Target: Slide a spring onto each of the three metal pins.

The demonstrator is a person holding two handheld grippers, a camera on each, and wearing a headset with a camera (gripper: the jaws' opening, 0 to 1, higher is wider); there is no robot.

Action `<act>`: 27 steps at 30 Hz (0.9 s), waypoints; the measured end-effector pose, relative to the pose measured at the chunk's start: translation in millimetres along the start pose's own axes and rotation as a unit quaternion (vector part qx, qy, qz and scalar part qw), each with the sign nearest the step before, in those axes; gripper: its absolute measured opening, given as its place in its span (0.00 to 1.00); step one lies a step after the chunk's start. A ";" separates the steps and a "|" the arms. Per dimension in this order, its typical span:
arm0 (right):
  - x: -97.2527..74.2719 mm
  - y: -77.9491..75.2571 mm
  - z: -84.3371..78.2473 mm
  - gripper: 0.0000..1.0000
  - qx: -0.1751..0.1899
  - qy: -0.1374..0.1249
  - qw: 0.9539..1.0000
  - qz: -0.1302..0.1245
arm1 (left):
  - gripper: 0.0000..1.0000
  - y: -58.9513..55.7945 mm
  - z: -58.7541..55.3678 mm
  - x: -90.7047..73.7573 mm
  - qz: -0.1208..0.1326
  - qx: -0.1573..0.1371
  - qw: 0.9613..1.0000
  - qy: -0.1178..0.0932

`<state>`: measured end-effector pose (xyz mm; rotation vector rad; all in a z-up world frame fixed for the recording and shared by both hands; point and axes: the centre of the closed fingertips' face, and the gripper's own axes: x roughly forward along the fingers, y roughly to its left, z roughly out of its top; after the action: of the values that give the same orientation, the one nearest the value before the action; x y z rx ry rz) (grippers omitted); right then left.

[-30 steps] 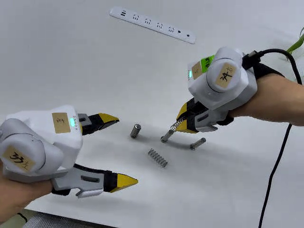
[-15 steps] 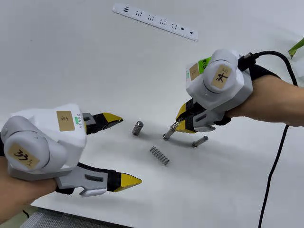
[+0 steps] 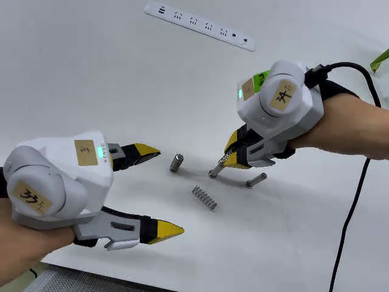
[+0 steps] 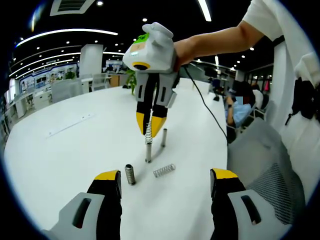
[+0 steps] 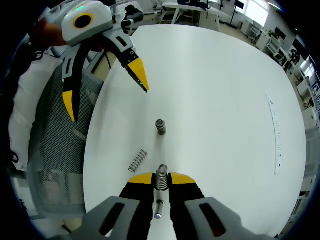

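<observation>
My right gripper (image 3: 231, 159) is shut on a spring (image 3: 226, 160) and holds its lower end at the top of a metal pin (image 3: 214, 171). In the right gripper view the spring (image 5: 161, 177) sits between my jaws with that pin (image 5: 158, 208) just beneath. Left of it, a second pin (image 3: 176, 162) wears a spring. The third pin (image 3: 256, 180) is bare on the right. A loose spring (image 3: 204, 198) lies on the table in front of them. My left gripper (image 3: 161, 190) is open at the lower left, apart from everything. In the left gripper view the pins (image 4: 164, 137) stand upright.
The white table (image 3: 121, 91) carries a white power strip (image 3: 200, 26) at the far edge. A black cable (image 3: 355, 201) trails down the right side from the right hand. In the left gripper view a mesh chair (image 4: 265, 165) stands beyond the table edge.
The head camera has shifted a little. My left gripper has edged slightly toward the pins. The right gripper still holds the spring at the pin's top.
</observation>
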<state>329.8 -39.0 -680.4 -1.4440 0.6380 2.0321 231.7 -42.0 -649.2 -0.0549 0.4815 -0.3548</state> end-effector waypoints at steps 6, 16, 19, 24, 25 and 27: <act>3.2 -1.2 -2.0 0.12 0.001 0.001 1.000 0.000 | 0.74 -0.5 -0.3 -0.1 -0.001 -0.001 1.000 0.000; 15.5 0.1 -2.2 0.12 0.000 0.000 1.000 0.001 | 0.73 0.5 -0.7 -0.2 0.001 -0.002 1.000 0.000; 20.9 -0.3 -4.6 0.12 -0.005 0.002 1.000 -0.002 | 0.73 0.3 -0.9 0.0 0.000 -0.002 1.000 0.001; 29.6 0.5 -4.9 0.12 -0.008 0.002 1.000 -0.004 | 0.73 0.3 -1.3 0.6 0.000 -0.004 1.000 0.002; 32.5 0.2 -5.6 0.12 -0.008 0.002 1.000 -0.004 | 0.73 0.1 -1.4 0.7 0.000 -0.003 1.000 0.002; 38.3 0.4 -7.4 0.12 -0.008 0.002 1.000 -0.004 | 0.73 -0.3 -1.6 0.8 -0.001 -0.003 1.000 0.003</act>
<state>324.6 -37.7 -719.0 -1.4579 0.6189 2.0331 231.5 -42.5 -651.0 -0.0612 0.4879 -0.3551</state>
